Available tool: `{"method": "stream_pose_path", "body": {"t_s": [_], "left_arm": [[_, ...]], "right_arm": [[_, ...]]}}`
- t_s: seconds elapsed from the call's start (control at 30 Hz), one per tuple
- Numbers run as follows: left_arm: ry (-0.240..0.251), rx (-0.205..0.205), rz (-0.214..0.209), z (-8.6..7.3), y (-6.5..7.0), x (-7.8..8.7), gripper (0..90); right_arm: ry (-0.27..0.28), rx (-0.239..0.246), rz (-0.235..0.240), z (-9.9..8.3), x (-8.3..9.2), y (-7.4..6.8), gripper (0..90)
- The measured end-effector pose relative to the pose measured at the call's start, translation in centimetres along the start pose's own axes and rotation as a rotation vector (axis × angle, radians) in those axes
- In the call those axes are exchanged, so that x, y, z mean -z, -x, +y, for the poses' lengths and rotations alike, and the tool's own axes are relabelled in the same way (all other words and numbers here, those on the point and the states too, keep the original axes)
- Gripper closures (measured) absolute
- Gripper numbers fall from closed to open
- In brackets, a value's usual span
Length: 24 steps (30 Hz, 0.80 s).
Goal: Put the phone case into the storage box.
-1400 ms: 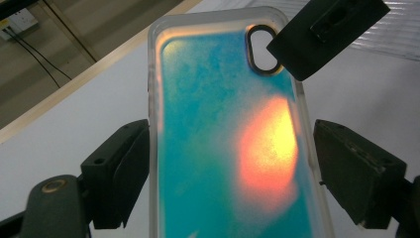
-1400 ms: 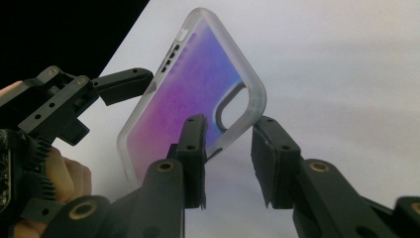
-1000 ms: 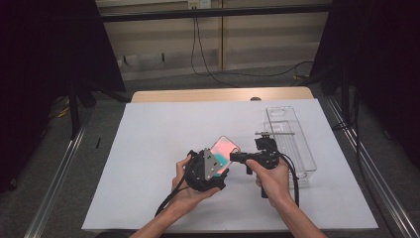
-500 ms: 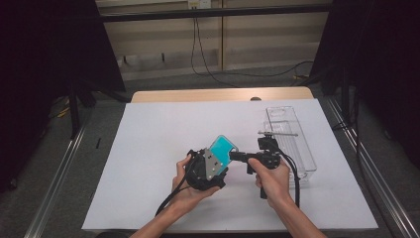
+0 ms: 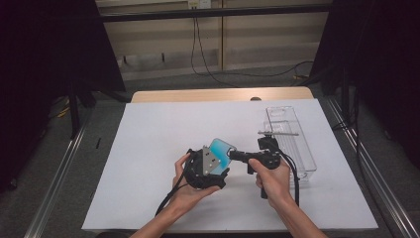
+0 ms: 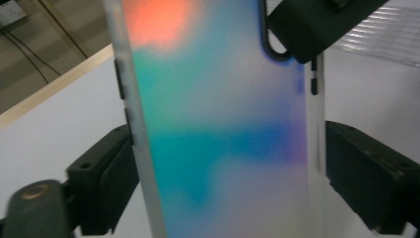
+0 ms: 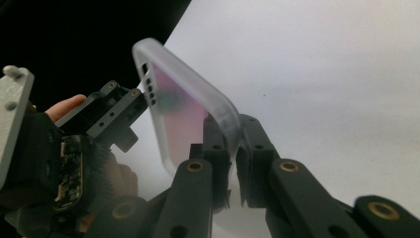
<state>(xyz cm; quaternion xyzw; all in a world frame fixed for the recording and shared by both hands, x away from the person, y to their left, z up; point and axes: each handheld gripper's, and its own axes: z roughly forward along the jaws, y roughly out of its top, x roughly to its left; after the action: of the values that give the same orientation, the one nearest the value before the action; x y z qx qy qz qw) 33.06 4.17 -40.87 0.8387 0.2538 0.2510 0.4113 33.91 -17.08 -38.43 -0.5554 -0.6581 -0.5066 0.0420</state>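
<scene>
A translucent phone case [image 5: 221, 148] with a teal, blue and orange sheen is held above the white table between both grippers. In the left gripper view the phone case [image 6: 218, 148] stands upright between the jaws of my left gripper [image 6: 228, 168], which press on its two long sides. My left gripper [image 5: 214, 161] is in the person's left hand. My right gripper [image 5: 233, 155] reaches in from the right. Its jaws are shut on the thin rim of the case [image 7: 188, 114] at a corner, as the right gripper [image 7: 233, 148] shows.
A clear plastic box [image 5: 292, 141] lies along the right side of the white table sheet [image 5: 148, 144], just beyond the right hand. Dark curtains and metal rails flank the table. Cables trail from both grippers toward the front edge.
The case has tilted between the grippers, so its face now shows teal instead of pink. Both hands have stayed almost in place.
</scene>
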Motion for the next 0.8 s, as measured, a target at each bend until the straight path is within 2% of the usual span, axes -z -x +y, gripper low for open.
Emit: {"method": "stream_pose_path", "body": {"t_s": [0.07, 0.27, 0.57, 0.6, 0.67, 0.73, 0.8], "left_arm": [[0.010, 0.016, -0.006, 0.1, -0.2, 0.1, 8.3], [0.057, 0.105, -0.035, 0.3, -1.1, 0.9, 4.2], [0.111, 0.229, -0.128, 0.1, -2.9, 1.8, 2.5], [0.107, 0.238, -0.131, 0.0, -3.2, 1.8, 2.5], [0.103, 0.249, -0.111, -0.1, -3.5, 1.8, 2.6], [0.103, 0.238, -0.093, -0.2, -3.7, 2.0, 3.2], [0.112, 0.246, -0.100, -0.4, -3.9, 2.1, 2.7]], "right_arm": [[0.005, 0.010, -0.005, 0.0, 0.0, 0.0, 84.3], [0.022, 0.017, -0.012, 0.3, 0.4, 0.3, 84.4], [0.061, 0.029, -0.036, 0.9, 1.4, 0.8, 84.4], [0.059, 0.030, -0.033, 0.9, 1.5, 0.8, 84.4], [0.063, 0.044, -0.041, 1.0, 1.6, 0.7, 84.4], [0.066, 0.047, -0.045, 1.0, 1.7, 0.7, 84.4], [0.073, 0.055, -0.046, 1.1, 1.9, 0.8, 84.4]]}}
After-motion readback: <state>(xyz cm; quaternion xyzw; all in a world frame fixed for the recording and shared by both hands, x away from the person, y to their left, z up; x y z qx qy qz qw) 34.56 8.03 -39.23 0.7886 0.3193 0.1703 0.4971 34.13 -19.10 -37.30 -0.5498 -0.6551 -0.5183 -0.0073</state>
